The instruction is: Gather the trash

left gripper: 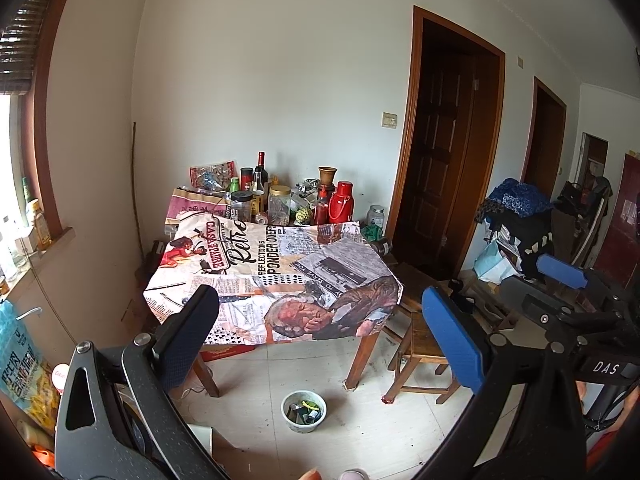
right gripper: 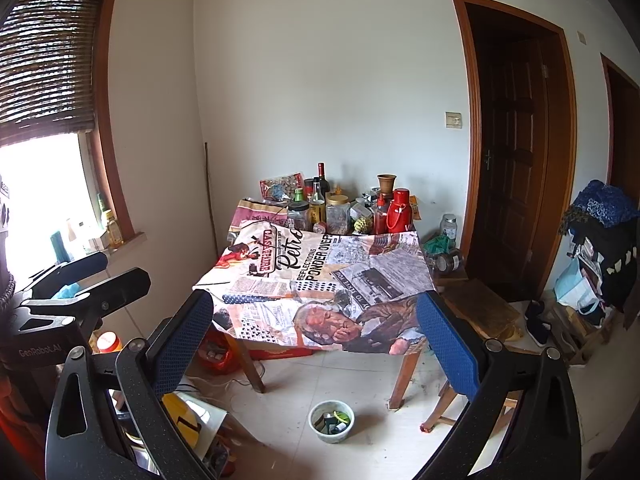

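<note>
Both grippers hang wide open and empty above the tiled floor, facing the desk (left gripper: 280,280) draped in a newspaper-print cloth. The left gripper (left gripper: 320,328) frames the cloth's near edge; the right gripper (right gripper: 316,336) does the same from its own view. A small white bowl (left gripper: 303,411) holding bits of trash sits on the floor at 6 o'clock from the desk, near its front leg. Jars and bottles (right gripper: 340,208) crowd the desk's 12 o'clock edge.

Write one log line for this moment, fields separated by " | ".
left gripper open, empty | right gripper open, empty | bowl of scraps on floor before table | no contact
</note>
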Demonstrator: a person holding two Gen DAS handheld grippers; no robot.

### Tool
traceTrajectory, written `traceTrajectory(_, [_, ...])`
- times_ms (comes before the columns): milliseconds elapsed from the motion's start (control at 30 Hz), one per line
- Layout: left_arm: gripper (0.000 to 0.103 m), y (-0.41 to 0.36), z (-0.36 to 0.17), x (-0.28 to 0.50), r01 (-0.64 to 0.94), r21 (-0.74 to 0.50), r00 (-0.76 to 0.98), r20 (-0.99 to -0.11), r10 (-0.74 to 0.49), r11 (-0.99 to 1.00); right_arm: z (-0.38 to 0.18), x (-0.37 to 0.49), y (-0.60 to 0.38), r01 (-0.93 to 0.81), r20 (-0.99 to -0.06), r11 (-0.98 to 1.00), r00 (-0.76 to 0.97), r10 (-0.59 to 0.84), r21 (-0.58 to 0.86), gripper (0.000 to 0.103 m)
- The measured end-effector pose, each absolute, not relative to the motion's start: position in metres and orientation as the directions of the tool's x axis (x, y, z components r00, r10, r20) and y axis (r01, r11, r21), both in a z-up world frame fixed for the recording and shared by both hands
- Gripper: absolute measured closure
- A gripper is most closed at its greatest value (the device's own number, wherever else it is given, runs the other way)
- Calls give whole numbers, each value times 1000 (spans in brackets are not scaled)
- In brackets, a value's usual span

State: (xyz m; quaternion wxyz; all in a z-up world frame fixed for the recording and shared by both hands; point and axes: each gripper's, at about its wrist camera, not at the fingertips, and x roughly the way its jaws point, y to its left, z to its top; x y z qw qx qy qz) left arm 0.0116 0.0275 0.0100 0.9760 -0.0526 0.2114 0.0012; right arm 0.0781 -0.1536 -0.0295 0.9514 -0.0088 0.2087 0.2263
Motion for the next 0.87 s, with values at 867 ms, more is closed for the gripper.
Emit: traceTrajectory(867, [1, 31, 7, 32, -33, -125, 894, -446, -27, 992, -36, 106, -154, -442, -436, 893, 789, 433, 88, 2])
